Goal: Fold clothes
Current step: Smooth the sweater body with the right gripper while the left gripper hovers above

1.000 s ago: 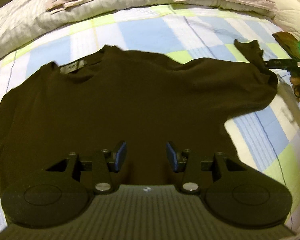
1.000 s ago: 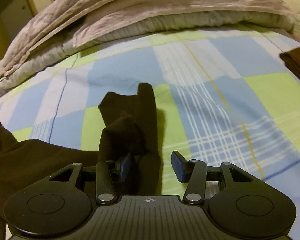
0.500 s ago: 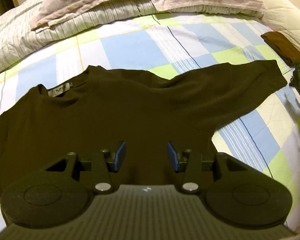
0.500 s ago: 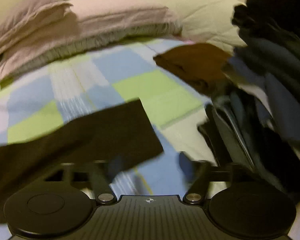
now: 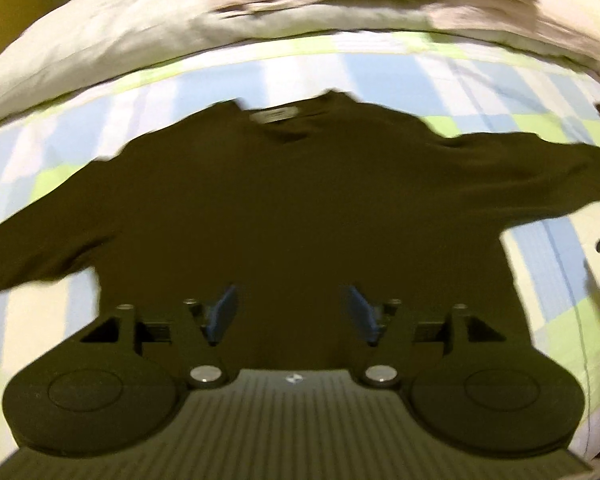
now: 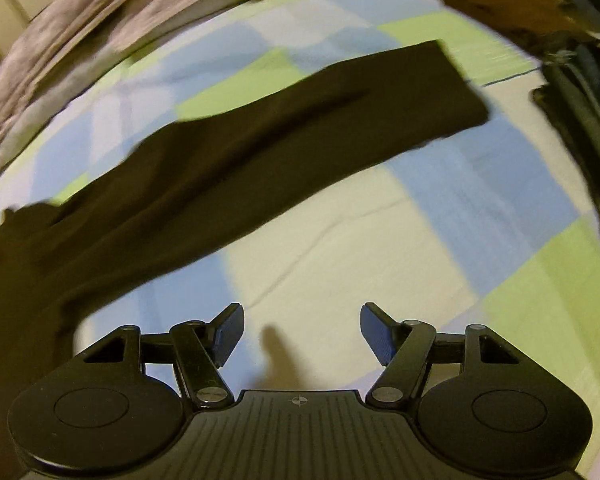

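A dark brown long-sleeved shirt [image 5: 300, 200] lies flat on the checked bedspread [image 5: 540, 264], collar with its pale label [image 5: 274, 114] away from me and both sleeves spread out. My left gripper [image 5: 292, 314] is open and empty above the shirt's lower body. My right gripper [image 6: 302, 334] is open and empty over bare bedspread [image 6: 340, 240], just below the shirt's right sleeve [image 6: 300, 120], which lies stretched out straight.
Pillows and a folded blanket [image 5: 300, 4] line the far edge of the bed. A folded brown garment [image 6: 508, 4] and a pile of dark clothes [image 6: 584, 92] lie at the right side of the bed.
The right gripper let go of the bunched sleeve, which now lies stretched flat, and drew back over the bedspread. The left gripper shifted so that the shirt sits centred in its view.
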Demonstrator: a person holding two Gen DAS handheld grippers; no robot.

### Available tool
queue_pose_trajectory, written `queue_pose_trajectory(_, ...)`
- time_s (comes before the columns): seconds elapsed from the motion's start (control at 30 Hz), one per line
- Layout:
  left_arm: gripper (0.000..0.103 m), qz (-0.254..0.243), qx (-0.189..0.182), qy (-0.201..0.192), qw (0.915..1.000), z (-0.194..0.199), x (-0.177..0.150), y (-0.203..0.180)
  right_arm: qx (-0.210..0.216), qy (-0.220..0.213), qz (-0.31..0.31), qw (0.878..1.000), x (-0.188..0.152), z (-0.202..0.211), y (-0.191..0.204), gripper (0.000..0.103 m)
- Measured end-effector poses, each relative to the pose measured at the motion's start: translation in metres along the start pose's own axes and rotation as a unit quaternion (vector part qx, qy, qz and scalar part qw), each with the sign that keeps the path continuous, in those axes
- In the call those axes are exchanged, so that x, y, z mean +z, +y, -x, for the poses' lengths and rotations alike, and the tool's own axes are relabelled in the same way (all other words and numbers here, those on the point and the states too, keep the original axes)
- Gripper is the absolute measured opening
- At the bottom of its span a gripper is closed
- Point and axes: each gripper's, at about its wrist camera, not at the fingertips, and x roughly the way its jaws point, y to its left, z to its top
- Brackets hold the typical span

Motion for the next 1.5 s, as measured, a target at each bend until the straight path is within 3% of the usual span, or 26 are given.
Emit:
queue_pose_trajectory(0.1,0.066,0.025,0.012,0.005,0.9996,0.016,-0.017,0.038,0.025,0.007,0.024,0.999,-0.013,0.022,0.043,0.07)
queue_pose_trajectory(0.13,0.069,0.034,0.016,0.008,0.9993,0.021,-0.023,0.051,0.033,0.008,0.033,0.999,-0.018,0.03,0.059,0.08)
queue_pose_trajectory(0.2,0.072,0.05,0.013,0.009,0.9986,0.033,-0.036,0.079,0.047,0.002,0.047,0.998,-0.029,0.045,0.092,0.089)
queue_pose_trajectory(0.4,0.075,0.051,-0.015,-0.003,0.9986,0.064,-0.07,0.159,0.075,-0.021,0.091,0.993,-0.068,0.082,0.192,0.089)
queue_pose_trajectory(0.5,0.075,0.014,-0.027,-0.009,0.9995,0.076,-0.073,0.191,0.099,-0.017,0.139,0.985,-0.082,0.09,0.238,0.089)
queue_pose_trajectory(0.67,0.075,-0.024,-0.035,-0.028,0.9987,0.062,-0.047,0.217,0.122,-0.031,0.267,0.955,-0.059,0.075,0.305,0.088)
queue_pose_trajectory(0.77,0.075,-0.014,-0.041,-0.04,0.9982,0.041,-0.026,0.217,0.141,-0.041,0.355,0.923,-0.031,0.048,0.357,0.088)
queue_pose_trajectory(0.83,0.075,-0.009,-0.046,-0.045,0.9979,0.027,-0.015,0.213,0.154,-0.043,0.406,0.9,-0.013,0.019,0.394,0.067)
queue_pose_trajectory(0.9,0.075,-0.005,-0.049,-0.046,0.9977,0.013,-0.011,0.206,0.165,-0.037,0.439,0.882,0.001,-0.023,0.426,0.058)
queue_pose_trajectory(1.03,0.075,0.005,-0.067,-0.025,0.9975,-0.022,-0.013,0.19,0.173,-0.015,0.497,0.85,0.02,-0.103,0.478,0.058)
queue_pose_trajectory(1.23,0.075,0.024,-0.069,0.025,0.997,-0.055,-0.031,0.178,0.165,0.008,0.598,0.784,0.015,-0.175,0.524,0.057)
queue_pose_trajectory(1.27,0.075,0.03,-0.069,0.031,0.9967,-0.057,-0.034,0.179,0.163,0.018,0.609,0.776,0.015,-0.184,0.525,0.055)
queue_pose_trajectory(1.3,0.075,0.033,-0.068,0.036,0.9965,-0.059,-0.037,0.182,0.163,0.028,0.619,0.768,0.015,-0.192,0.526,0.044)
queue_pose_trajectory(1.4,0.075,0.048,-0.061,0.048,0.9958,-0.062,-0.04,0.189,0.194,0.064,0.621,0.756,0.02,-0.201,0.526,0.001)
queue_pose_trajectory(1.43,0.075,0.054,-0.06,0.05,0.9955,-0.063,-0.039,0.192,0.187,0.052,0.619,0.761,0.025,-0.2,0.526,0.001)
queue_pose_trajectory(1.5,0.075,0.061,-0.059,0.052,0.995,-0.065,-0.036,0.197,0.151,0.004,0.593,0.791,0.043,-0.201,0.522,0.001)
